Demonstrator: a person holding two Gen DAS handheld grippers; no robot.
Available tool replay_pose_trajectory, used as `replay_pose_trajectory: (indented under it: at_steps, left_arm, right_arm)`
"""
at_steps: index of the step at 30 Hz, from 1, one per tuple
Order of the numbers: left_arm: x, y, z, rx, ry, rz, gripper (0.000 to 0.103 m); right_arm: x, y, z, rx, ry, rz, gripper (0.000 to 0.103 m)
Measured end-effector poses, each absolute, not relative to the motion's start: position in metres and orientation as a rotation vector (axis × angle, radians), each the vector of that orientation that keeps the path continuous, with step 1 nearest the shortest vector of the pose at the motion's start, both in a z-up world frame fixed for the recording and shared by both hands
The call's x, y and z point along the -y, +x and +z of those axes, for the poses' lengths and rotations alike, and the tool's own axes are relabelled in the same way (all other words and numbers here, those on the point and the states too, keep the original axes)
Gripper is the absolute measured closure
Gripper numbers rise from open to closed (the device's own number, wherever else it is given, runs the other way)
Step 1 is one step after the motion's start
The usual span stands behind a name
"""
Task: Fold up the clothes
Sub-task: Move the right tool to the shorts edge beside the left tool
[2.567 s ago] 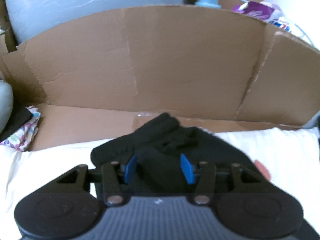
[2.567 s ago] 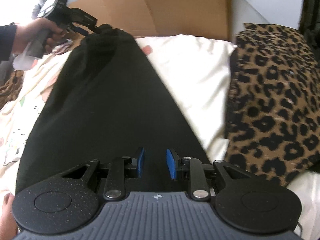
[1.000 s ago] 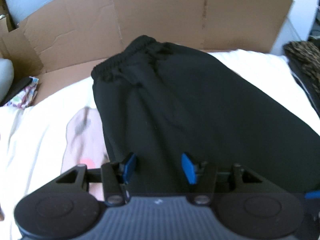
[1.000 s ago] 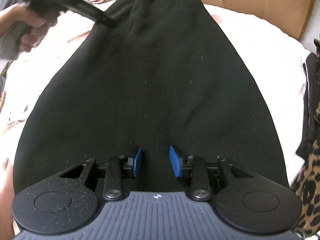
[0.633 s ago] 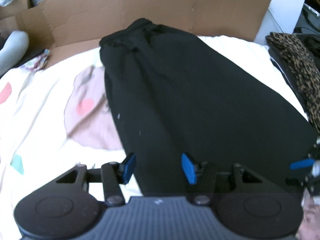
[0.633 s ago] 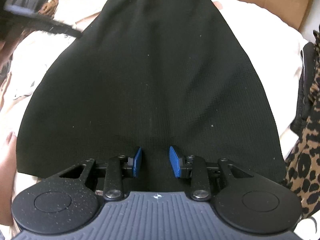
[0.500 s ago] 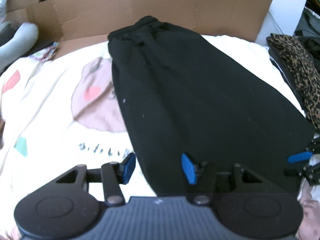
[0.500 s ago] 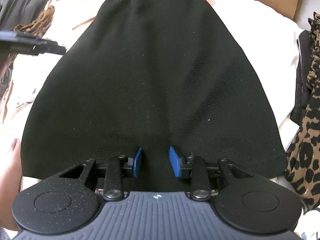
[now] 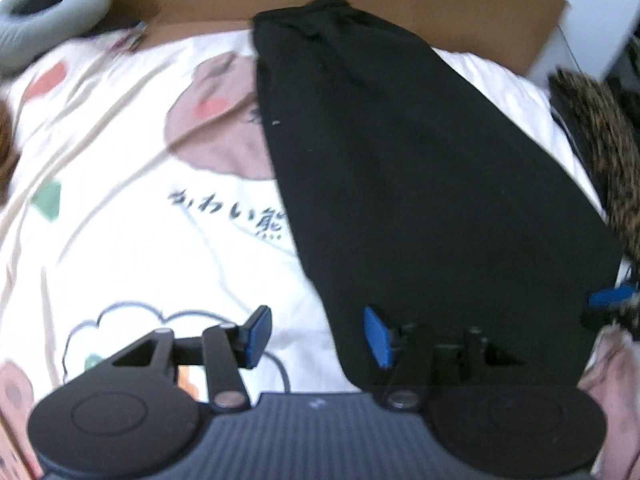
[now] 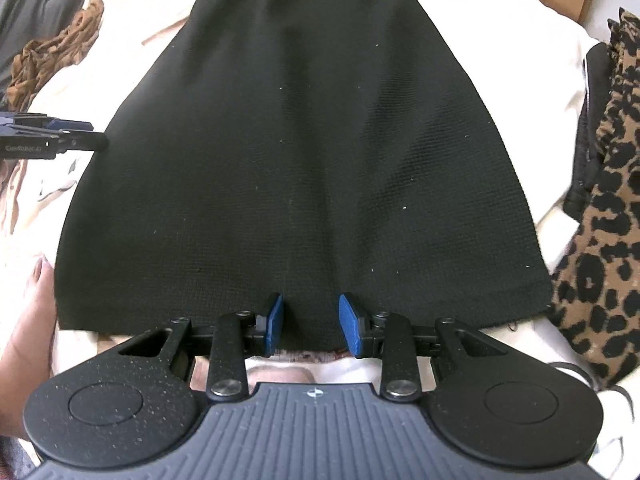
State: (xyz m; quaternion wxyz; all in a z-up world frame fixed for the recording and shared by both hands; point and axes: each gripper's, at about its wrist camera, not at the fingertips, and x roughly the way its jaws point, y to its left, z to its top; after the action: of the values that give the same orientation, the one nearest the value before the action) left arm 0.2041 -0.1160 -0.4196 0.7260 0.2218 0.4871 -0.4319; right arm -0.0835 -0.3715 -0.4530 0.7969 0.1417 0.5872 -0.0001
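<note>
- Right now the right gripper (image 10: pixel 311 322) is hovering over the middle of the hem of the black garment (image 10: pixel 304 152), its blue pads standing apart with the hem's edge between them; nothing is clamped, and no cloth is bunching or lifting at the pads.
- Likewise the left gripper (image 9: pixel 316 334) is standing released, straddling the garment's left edge near the hem: one pad over the printed sheet (image 9: pixel 132 232), the other over the black cloth.
- Spreading flat on the sheet, the garment is running from its gathered waistband (image 9: pixel 320 12) near the cardboard (image 9: pixel 440 4) down to the wide hem nearest the cameras.
- Lying just beside its right edge is a leopard-print cloth (image 10: pixel 608 208); a brown crumpled cloth (image 10: pixel 52 52) is sitting well off to the left.
- To my eye, the fold is not yet begun; doing it well is probably calling for both grippers taking the hem's two corners, pinching both layers, and carrying them evenly toward the waistband.
- Catching the sheet along with the hem is the thing to be avoiding.
</note>
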Motion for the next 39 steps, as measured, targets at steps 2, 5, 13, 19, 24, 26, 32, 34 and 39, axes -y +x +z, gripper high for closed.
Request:
replay_pose_trajectory:
  at_steps: [2,5,13,19,24,26,32,34,39]
  left_arm:
    - [0.109,0.209,-0.418,-1.09,0.453,-0.936,0.049]
    - [0.101,0.212,-0.417,-1.088,0.473,-0.936,0.049]
    - [0.077,0.213,-0.42,-1.07,0.56,-0.958,0.049]
    - [0.085,0.195,-0.429,-1.069,0.668,-1.02,0.049]
    - [0.095,0.177,-0.436,-1.079,0.713,-1.073,0.048]
    - [0.096,0.172,-0.437,-1.088,0.71,-1.085,0.048]
    - [0.096,0.171,-0.426,-1.085,0.639,-1.113,0.042]
    - [0.097,0.17,-0.42,-1.072,0.62,-1.131,0.041]
    - [0.105,0.167,-0.409,-1.05,0.57,-1.168,0.037]
  right_arm:
    - [0.375,-0.078,-0.443,-1.257,0.325,0.004,0.065]
    - [0.378,-0.08,-0.433,-1.234,0.342,0.002,0.065]
    - [0.357,-0.076,-0.423,-1.185,0.346,0.109,0.064]
    - [0.338,-0.081,-0.414,-1.159,0.339,0.189,0.064]
    - [0.325,-0.081,-0.416,-1.162,0.335,0.231,0.064]
    - [0.319,-0.078,-0.417,-1.166,0.321,0.253,0.064]
    - [0.308,-0.071,-0.423,-1.165,0.302,0.283,0.061]
    - [0.31,-0.072,-0.423,-1.16,0.307,0.288,0.061]
    - [0.303,-0.066,-0.419,-1.128,0.312,0.328,0.056]
